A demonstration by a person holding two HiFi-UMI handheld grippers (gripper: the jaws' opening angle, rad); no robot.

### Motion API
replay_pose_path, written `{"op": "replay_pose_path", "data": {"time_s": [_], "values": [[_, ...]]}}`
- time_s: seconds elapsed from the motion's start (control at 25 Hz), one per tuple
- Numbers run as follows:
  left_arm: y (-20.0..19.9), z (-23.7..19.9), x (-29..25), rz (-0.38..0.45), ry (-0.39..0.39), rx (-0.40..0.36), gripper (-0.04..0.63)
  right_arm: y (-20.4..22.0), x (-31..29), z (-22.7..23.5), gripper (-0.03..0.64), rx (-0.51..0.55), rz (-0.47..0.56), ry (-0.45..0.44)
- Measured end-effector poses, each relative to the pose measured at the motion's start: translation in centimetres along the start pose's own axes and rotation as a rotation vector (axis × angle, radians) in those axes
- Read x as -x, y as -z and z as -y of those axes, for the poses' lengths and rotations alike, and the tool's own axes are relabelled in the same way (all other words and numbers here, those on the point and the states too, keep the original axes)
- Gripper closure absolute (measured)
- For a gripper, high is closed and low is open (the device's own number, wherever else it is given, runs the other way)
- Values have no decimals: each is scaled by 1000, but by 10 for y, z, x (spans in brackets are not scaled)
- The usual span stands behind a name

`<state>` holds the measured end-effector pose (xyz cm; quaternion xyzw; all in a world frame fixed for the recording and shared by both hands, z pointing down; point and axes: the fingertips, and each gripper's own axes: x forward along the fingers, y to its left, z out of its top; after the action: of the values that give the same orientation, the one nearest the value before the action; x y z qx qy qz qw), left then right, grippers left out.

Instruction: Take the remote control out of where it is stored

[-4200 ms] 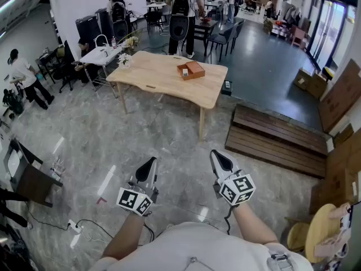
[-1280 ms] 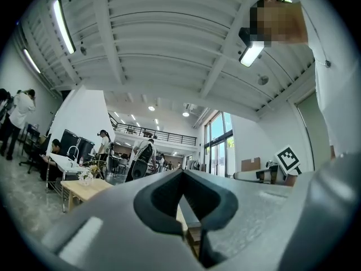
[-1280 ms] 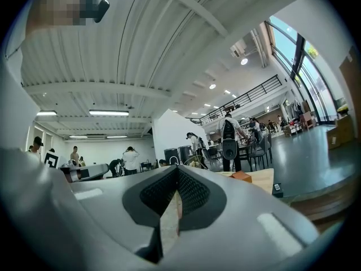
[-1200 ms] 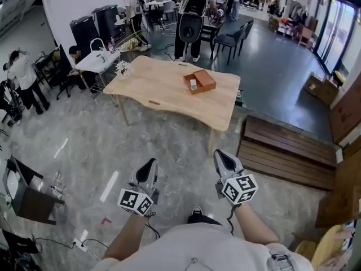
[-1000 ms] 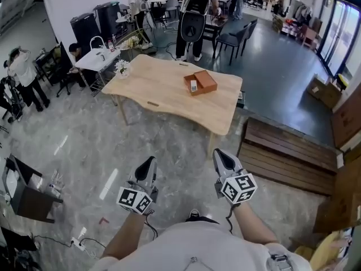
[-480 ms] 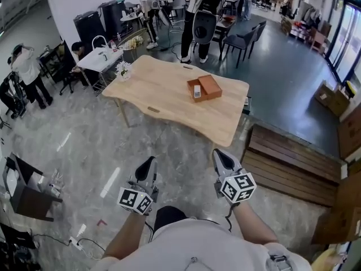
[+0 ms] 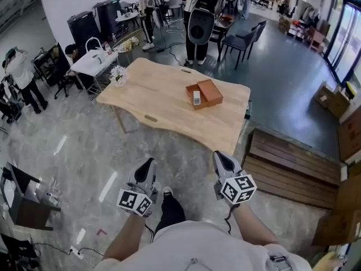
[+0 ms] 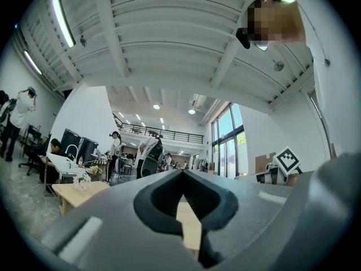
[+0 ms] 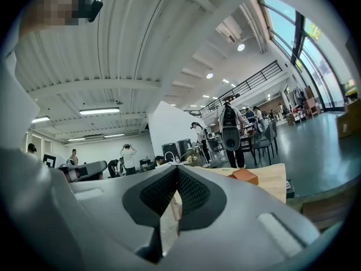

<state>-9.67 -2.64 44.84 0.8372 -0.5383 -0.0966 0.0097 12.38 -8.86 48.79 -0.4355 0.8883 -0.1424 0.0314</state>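
Hovering left tool (image 7: 150,162) closed, empty, right tool (image 7: 219,156) closed, empty

Bright, even daylight from tall windows (image 8: 228,131), ceiling strip lights (image 8: 62,18) lit, pale glare streaks on polished floor (image 7: 107,186), shadows faint, heavy fisheye bending and dark round vignette in both gripper views, close foreground slightly soft.
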Motion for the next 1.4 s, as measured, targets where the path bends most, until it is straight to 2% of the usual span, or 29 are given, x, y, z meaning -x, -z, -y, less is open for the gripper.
{"op": "replay_pose_path", "data": {"time_s": [0.2,0.44,0.68,1.0,1.4], "values": [[-3,-32,-32,9,15,13,594,-3,-38,10,589,-1,-12,18],[-10,-81,-70,-23,35,22,594,-13,-95,11,590,2,-26,37],[-7,-131,-117,-9,93,16,594,-23,-154,20,589,-5,-9,68],[-9,-181,-161,-31,144,31,594,-44,-219,21,589,6,19,99],[15,-201,-215,-45,187,67,594,-41,-245,66,589,-6,-9,177]]}}
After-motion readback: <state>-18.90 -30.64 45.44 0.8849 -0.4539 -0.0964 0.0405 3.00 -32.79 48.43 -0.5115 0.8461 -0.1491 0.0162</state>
